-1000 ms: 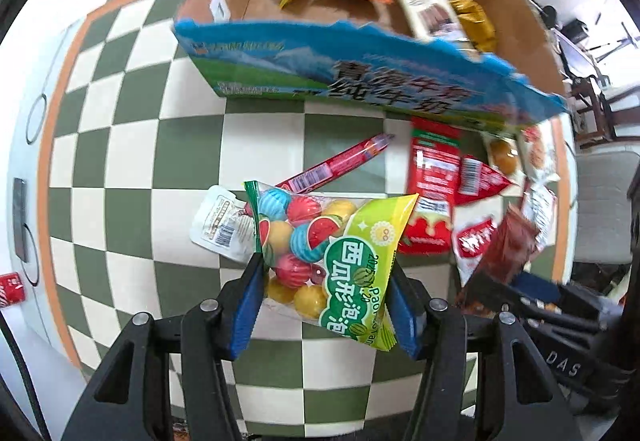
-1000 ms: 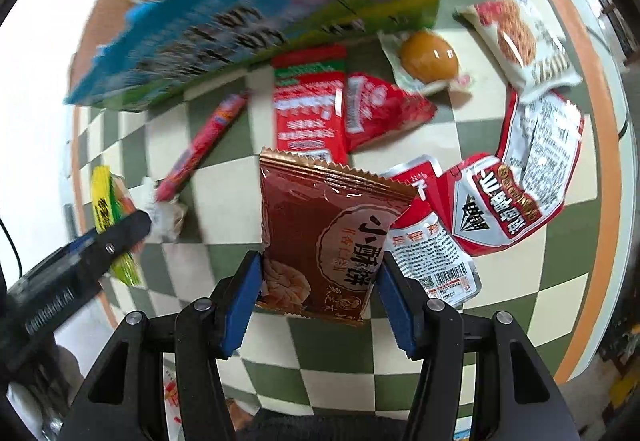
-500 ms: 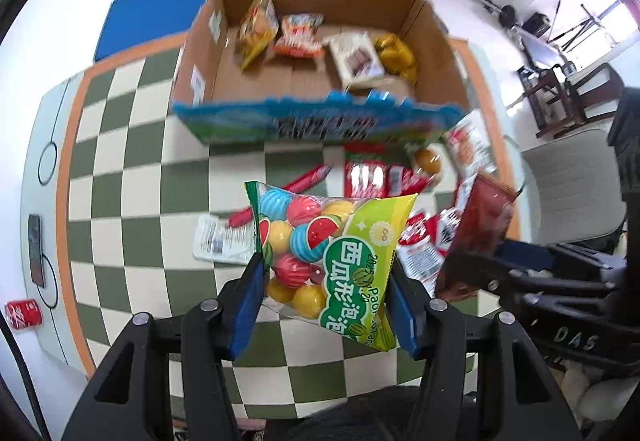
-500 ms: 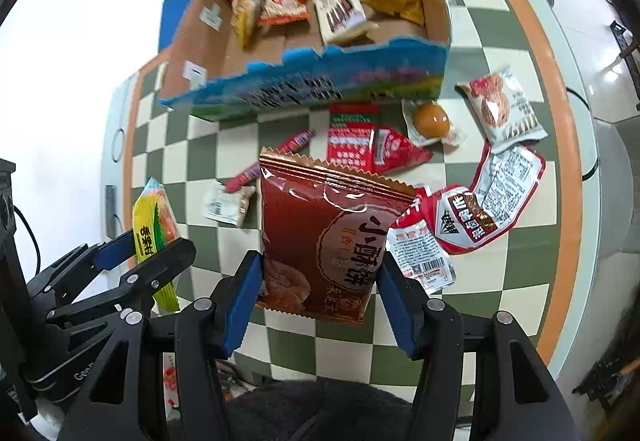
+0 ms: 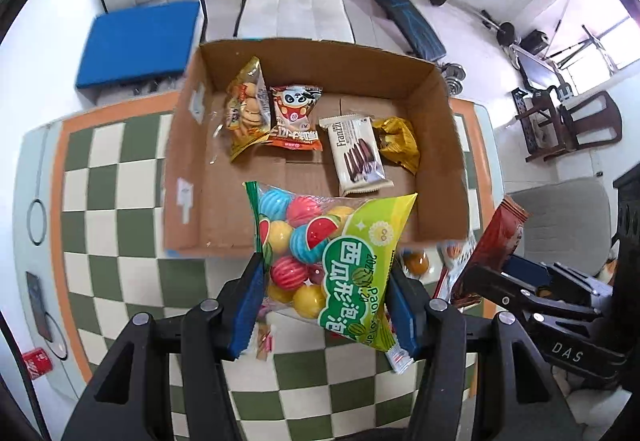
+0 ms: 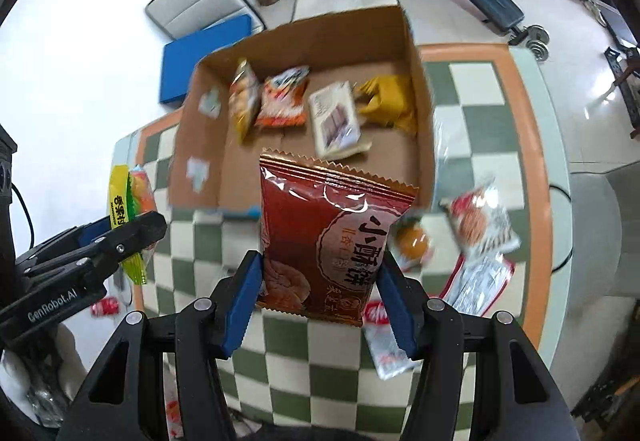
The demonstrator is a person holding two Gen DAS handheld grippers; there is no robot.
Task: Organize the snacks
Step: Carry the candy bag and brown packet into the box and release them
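- Left claw [image 5: 326, 301] pinches gumball bag [image 5: 332, 261], held above near edge of cardboard box [image 5: 182, 169].
- Right claw [image 6: 320, 297] pinches red biscuit packet [image 6: 332, 245], also over box front.
- Four snacks lie inside box; more on checkered bench [image 5: 120, 233].

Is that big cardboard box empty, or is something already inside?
Not empty. The cardboard box is open on top and holds four snack packets along its far side; the near floor is bare.

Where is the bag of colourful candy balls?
The candy bag is gripped in the left tool, low in the left wrist view, before the cardboard box.
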